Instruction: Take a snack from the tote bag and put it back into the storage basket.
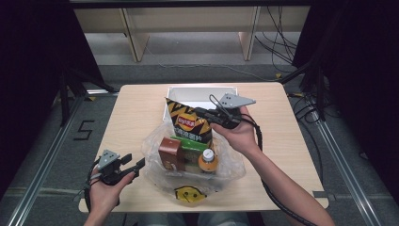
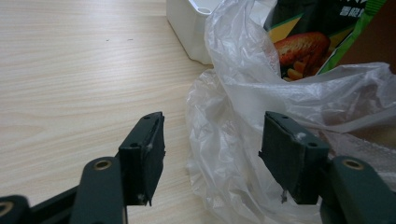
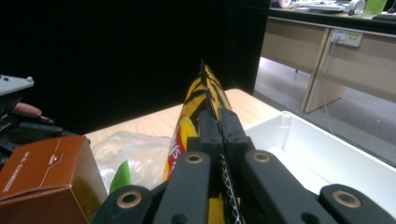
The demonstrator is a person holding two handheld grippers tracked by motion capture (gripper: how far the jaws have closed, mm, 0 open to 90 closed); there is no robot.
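Two grippers work at the pale wooden desk (image 1: 136, 108). The right gripper (image 1: 201, 112) has its fingers (image 3: 211, 130) pinched tight on the crimped top seam of the yellow-and-black crisp bag (image 1: 188, 123), which stands upright in the clear plastic carrier bag (image 1: 155, 141), in front of the white plastic tub (image 1: 197, 90). Beside it sit a brown carton (image 1: 170, 153) and an orange-capped bottle (image 1: 208, 159). The left gripper (image 1: 133, 163) has its fingers (image 2: 145, 148) spread wide, just at the plastic bag's edge.
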